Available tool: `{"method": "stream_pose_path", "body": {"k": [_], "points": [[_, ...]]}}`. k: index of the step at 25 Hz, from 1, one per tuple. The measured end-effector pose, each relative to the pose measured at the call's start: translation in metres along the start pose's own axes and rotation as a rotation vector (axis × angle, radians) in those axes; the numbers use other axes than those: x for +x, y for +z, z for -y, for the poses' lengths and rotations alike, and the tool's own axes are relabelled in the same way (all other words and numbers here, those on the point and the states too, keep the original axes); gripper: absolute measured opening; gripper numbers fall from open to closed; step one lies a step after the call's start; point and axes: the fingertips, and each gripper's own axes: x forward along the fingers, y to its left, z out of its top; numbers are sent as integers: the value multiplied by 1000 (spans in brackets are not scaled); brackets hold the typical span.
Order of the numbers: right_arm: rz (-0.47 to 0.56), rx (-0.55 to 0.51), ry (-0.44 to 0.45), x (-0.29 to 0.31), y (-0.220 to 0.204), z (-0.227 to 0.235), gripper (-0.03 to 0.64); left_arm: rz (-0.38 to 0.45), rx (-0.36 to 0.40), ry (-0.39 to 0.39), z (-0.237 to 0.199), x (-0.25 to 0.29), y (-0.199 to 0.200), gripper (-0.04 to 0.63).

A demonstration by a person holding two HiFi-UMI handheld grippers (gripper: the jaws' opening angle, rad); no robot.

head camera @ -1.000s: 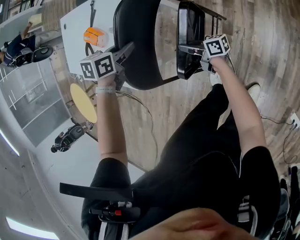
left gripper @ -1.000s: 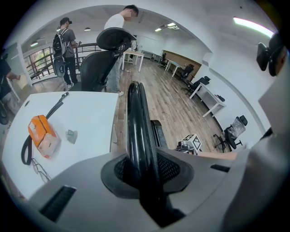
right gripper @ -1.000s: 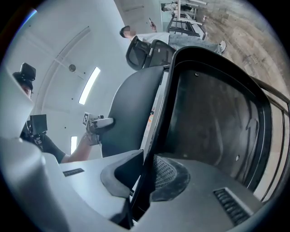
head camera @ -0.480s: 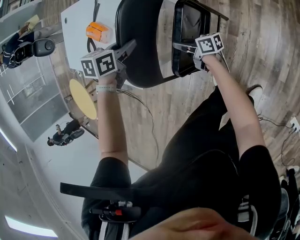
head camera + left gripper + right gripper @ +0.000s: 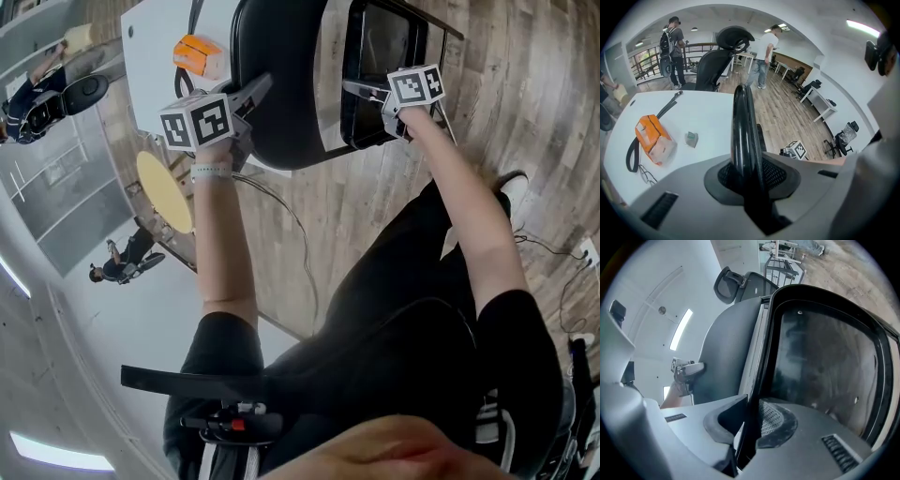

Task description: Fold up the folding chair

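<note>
Wooden floor (image 5: 309, 206) is showing under the folding chair (image 5: 281, 122). The left gripper (image 5: 255, 92) jaws are clamping the backrest (image 5: 740, 122) edge, and the right gripper (image 5: 358, 90) jaws are clamping the upturned seat (image 5: 825, 366) rim alongside.

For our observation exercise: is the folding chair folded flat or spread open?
Partly folded: the seat, held by the right gripper, stands tipped up close to the backrest, with a gap showing between them.

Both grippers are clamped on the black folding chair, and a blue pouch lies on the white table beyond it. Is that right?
Not quite. The pouch is orange, not blue, as the left gripper view shows. The rest holds: the left gripper and the right gripper each clamp an edge of the black folding chair, and the pouch lies on the white table beyond it.
</note>
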Motion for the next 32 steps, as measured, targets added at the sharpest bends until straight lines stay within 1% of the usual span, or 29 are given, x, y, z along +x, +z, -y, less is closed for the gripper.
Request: {"method": "stream_pose_path", "body": {"k": [6, 9, 12, 19, 22, 25, 27, 29, 32], "points": [[-7, -8, -23, 28, 8, -5, 48, -5, -6, -2, -31, -12, 5, 80], [0, 5, -28, 32, 6, -1, 48, -6, -7, -5, -37, -9, 2, 83], [7, 22, -13, 31, 6, 1, 48, -3, -7, -20, -37, -9, 1, 83], [-4, -30, -26, 34, 7, -2, 48, 4, -4, -29, -36, -9, 3, 83], [-1, -77, -31, 33, 7, -5, 52, 19, 17, 12, -38, -10, 4, 105], [2, -92, -31, 32, 7, -8, 112, 62, 8, 40, -40, -13, 8, 145], [12, -99, -34, 31, 9, -8, 132, 82, -4, 51, -43, -16, 8, 164], [23, -96, -53, 26, 9, -4, 188, 101, -6, 74, -46, -21, 7, 177], [46, -74, -82, 11, 6, 5, 213, 138, 15, 121, -48, -34, 8, 198]]}}
